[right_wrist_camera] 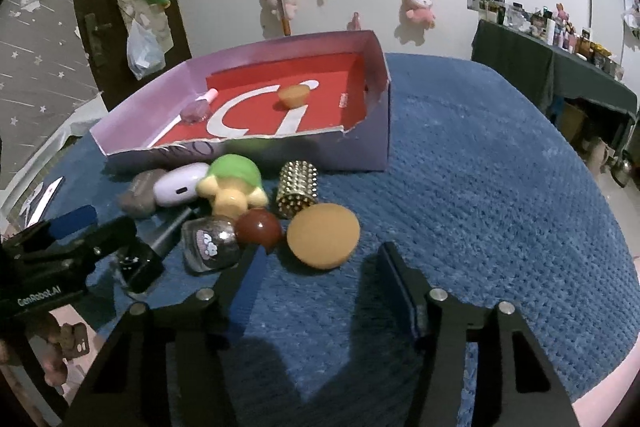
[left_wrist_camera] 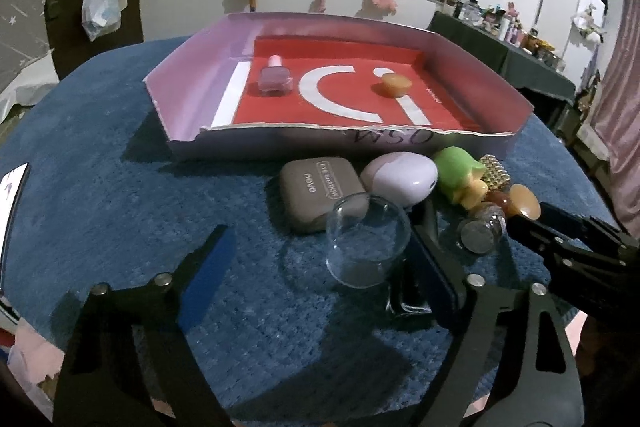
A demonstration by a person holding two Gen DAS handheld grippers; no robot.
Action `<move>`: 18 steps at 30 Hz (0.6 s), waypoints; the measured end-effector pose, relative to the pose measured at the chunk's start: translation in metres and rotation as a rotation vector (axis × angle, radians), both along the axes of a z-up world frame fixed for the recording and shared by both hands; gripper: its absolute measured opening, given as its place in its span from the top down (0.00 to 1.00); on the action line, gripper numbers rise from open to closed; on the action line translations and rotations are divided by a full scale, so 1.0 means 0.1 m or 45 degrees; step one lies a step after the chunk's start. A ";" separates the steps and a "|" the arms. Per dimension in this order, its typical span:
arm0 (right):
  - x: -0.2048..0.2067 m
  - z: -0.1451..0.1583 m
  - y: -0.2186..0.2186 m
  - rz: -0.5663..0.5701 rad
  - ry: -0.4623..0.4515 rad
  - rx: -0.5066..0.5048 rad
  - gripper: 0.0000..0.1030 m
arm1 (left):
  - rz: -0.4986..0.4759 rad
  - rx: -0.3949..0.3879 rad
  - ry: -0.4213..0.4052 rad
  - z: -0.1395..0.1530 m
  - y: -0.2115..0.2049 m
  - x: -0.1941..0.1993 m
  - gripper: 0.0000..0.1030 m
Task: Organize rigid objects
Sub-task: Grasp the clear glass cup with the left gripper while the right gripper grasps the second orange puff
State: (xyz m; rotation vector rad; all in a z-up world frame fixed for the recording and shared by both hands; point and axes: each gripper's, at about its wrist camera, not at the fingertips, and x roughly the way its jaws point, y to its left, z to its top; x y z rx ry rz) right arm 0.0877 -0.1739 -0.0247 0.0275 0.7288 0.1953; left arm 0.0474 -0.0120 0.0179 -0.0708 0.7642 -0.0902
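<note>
My left gripper (left_wrist_camera: 320,239) is open around a clear glass cup (left_wrist_camera: 368,243) lying on the blue cloth. The cup sits close to the right finger and well away from the left one. My right gripper (right_wrist_camera: 320,257) is open, its fingertips on either side of the near edge of an orange round sponge (right_wrist_camera: 323,235), and the pads do not press it. Crowded behind the sponge are a dark red ball (right_wrist_camera: 258,231), a small glass bottle (right_wrist_camera: 210,245), a gold studded cylinder (right_wrist_camera: 298,189) and a green-and-yellow turtle toy (right_wrist_camera: 232,183).
A shallow purple box (left_wrist_camera: 200,67) with a red floor holds a pink nail polish bottle (left_wrist_camera: 274,79) and a small orange cup shape (left_wrist_camera: 395,83). A grey eye shadow case (left_wrist_camera: 316,191) and a lilac egg-shaped case (left_wrist_camera: 400,177) lie before it. A black-capped bottle (left_wrist_camera: 408,303) lies under my left gripper's right finger.
</note>
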 end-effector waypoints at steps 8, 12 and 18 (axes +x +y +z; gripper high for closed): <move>0.07 -0.01 0.00 -0.015 -0.015 -0.026 0.53 | -0.076 -0.019 -0.003 0.00 -0.12 0.05 0.49; 0.10 0.00 0.02 0.002 -0.016 -0.024 0.61 | -0.091 0.002 -0.020 0.01 -0.15 0.03 0.59; 0.08 0.03 0.02 -0.004 -0.026 -0.014 0.61 | -0.107 -0.007 -0.019 0.02 -0.15 0.01 0.64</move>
